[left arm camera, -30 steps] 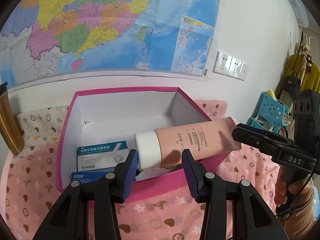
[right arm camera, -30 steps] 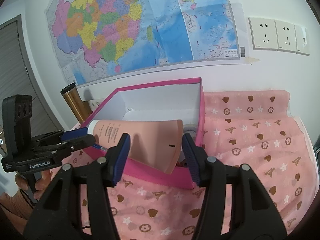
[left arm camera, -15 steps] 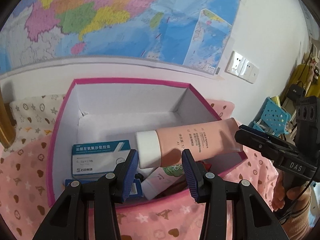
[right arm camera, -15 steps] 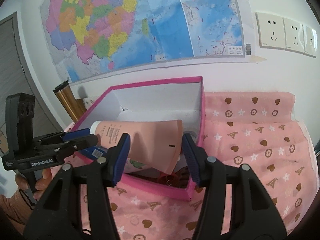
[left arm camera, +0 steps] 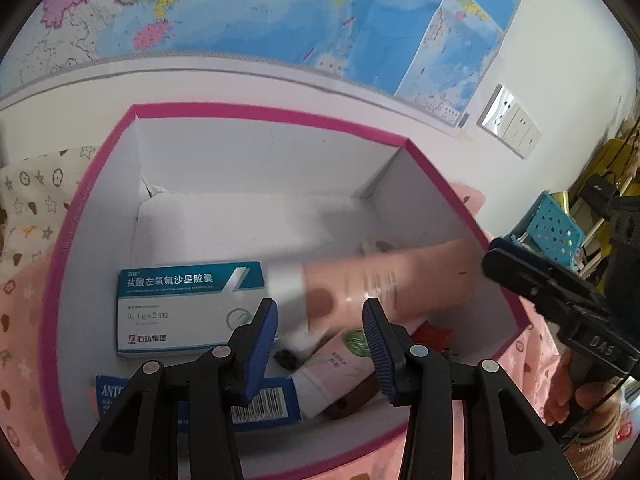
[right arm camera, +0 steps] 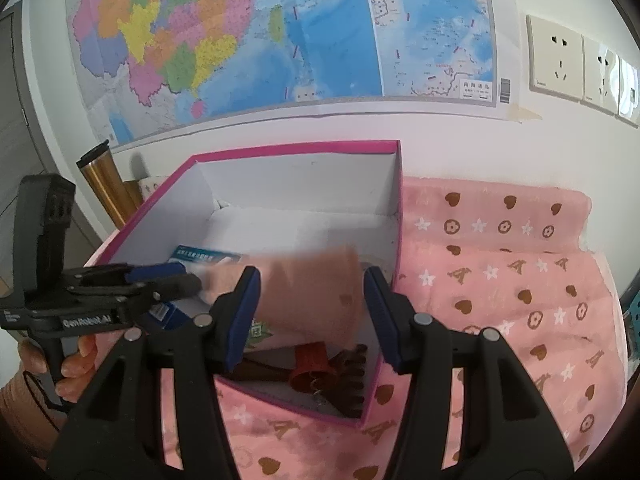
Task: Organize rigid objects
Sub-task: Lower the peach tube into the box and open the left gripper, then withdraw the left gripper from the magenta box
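A peach-pink tube (left arm camera: 384, 284) with a white cap lies level over the inside of the pink box (left arm camera: 256, 114), below the box's rim and above the things on the box floor; it is blurred in both views. The left gripper (left arm camera: 320, 320) holds its cap end, with the jaws closed on the tube just behind the cap. The right gripper (right arm camera: 310, 312) holds the flat crimped end, its jaws clamped on the tube's wide tail near the right wall of the box.

Inside the box, to the left of the tube, a white and teal medicine carton (left arm camera: 188, 312) lies flat. Nearer the front wall of the box lies a blue carton (left arm camera: 264, 404) with a barcode, partly behind the left gripper's fingers. Under the tube a smaller pink and white tube (left arm camera: 340, 364) with a green leaf mark lies slanted. In the front right corner of the box sit a brown comb (right arm camera: 352, 380) and a small reddish object (right arm camera: 310, 364) that is too unclear to name.

The box stands on a pink cloth (right arm camera: 500, 280) printed with hearts, stars and flowers. A golden flask (right arm camera: 106, 188) stands to the left of the box, against the wall. Behind the box a coloured map (right arm camera: 280, 28) hangs on the wall, with wall sockets (right arm camera: 556, 56) to its right. A blue perforated basket (left arm camera: 556, 236) sits to the right of the box. A hand (right arm camera: 68, 364) grips the handle of the left gripper.
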